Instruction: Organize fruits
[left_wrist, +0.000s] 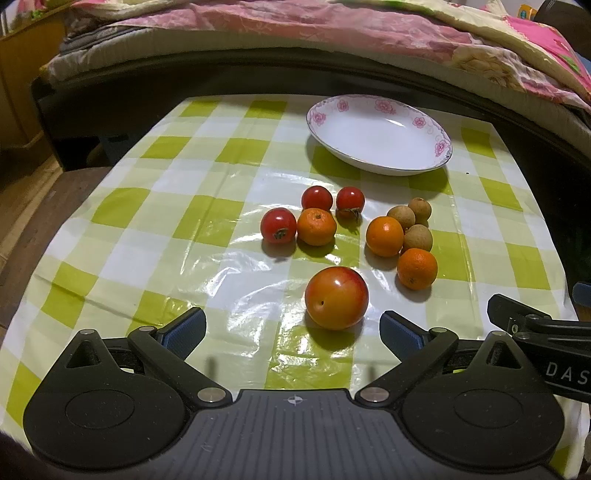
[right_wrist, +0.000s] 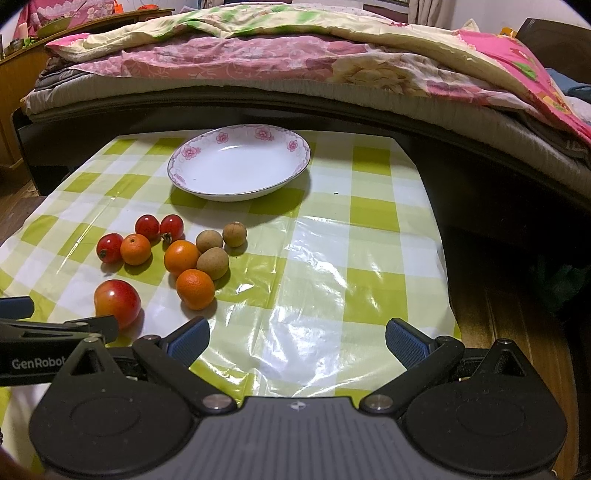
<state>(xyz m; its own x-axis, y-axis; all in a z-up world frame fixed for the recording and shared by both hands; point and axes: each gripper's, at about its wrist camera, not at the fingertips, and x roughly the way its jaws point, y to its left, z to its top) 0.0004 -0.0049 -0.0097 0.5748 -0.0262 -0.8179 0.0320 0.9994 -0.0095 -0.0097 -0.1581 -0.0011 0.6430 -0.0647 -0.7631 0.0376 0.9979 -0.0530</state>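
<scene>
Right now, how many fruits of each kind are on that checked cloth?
Tomatoes: 3
Oranges: 3
Longans: 3
Large red-orange fruit: 1
Total: 10

I am working in a home bedroom. A bed (right_wrist: 295, 99) with rumpled floral quilts (right_wrist: 258, 62) fills the background, and a small table sits just in front of it under a green-and-white checked plastic cloth (right_wrist: 332, 258). A wooden cabinet (right_wrist: 11, 110) stands at left, and wood flooring (right_wrist: 517, 350) shows beside the table.
</scene>
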